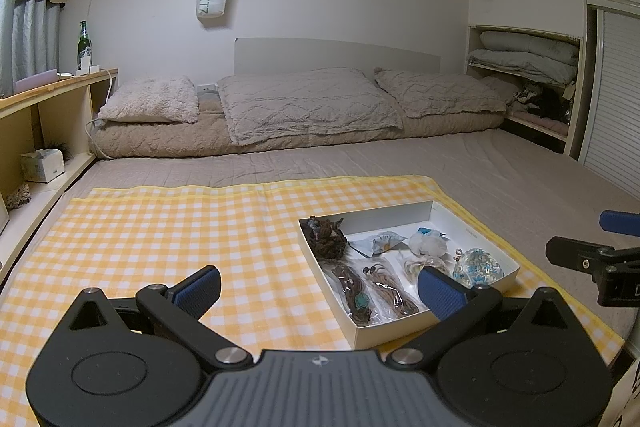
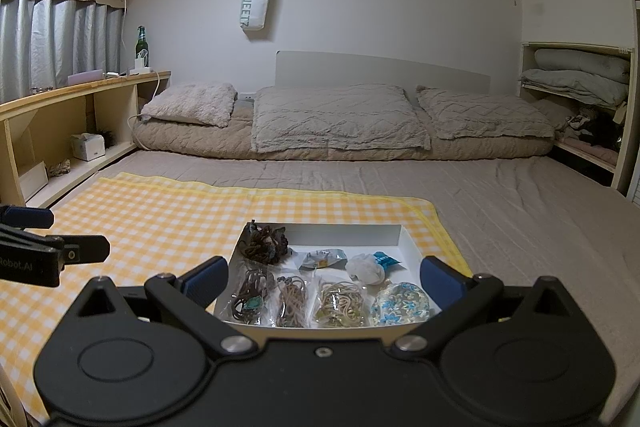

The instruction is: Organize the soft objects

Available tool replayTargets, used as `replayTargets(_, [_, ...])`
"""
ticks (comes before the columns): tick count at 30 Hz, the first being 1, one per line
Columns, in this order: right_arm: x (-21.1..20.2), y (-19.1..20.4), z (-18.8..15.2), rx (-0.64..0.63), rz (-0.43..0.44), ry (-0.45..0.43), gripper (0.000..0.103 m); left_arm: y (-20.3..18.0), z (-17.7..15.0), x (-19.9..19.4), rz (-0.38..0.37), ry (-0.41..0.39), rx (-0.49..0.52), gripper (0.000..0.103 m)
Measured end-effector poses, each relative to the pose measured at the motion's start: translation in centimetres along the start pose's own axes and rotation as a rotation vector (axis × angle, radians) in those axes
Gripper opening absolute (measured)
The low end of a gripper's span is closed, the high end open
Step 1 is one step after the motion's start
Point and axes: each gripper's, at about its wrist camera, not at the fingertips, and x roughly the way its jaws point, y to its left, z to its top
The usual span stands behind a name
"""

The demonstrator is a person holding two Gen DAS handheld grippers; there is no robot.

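Observation:
A white shallow box (image 1: 508,263) (image 2: 410,243) lies on a yellow checked cloth (image 1: 160,227) (image 2: 160,223) on the bed. It holds a dark brown scrunchie (image 1: 325,237) (image 2: 266,242), several bagged hair ties (image 1: 386,287) (image 2: 294,301), a white puff (image 1: 428,243) (image 2: 366,269) and a blue floral pouch (image 1: 478,265) (image 2: 400,305). My left gripper (image 1: 320,291) is open and empty, just left of the box's near corner. My right gripper (image 2: 324,277) is open and empty, with the box's near half between its fingers in the right wrist view. Each gripper shows at the edge of the other's view.
Three pillows (image 1: 308,103) lie on a folded quilt at the bed's head. A wooden shelf (image 1: 52,87) with a green bottle (image 1: 83,43) and a tissue box (image 1: 42,166) runs along the left. A cubby with folded bedding (image 1: 528,59) is at the right.

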Motion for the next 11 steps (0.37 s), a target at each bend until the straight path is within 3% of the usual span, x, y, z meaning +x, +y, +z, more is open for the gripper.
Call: replayTargets(11, [-0.01,-0.01,0.03,0.001,-0.001,0.000,0.103,0.38,-0.15,0.16,0.002,0.003,0.001,0.103])
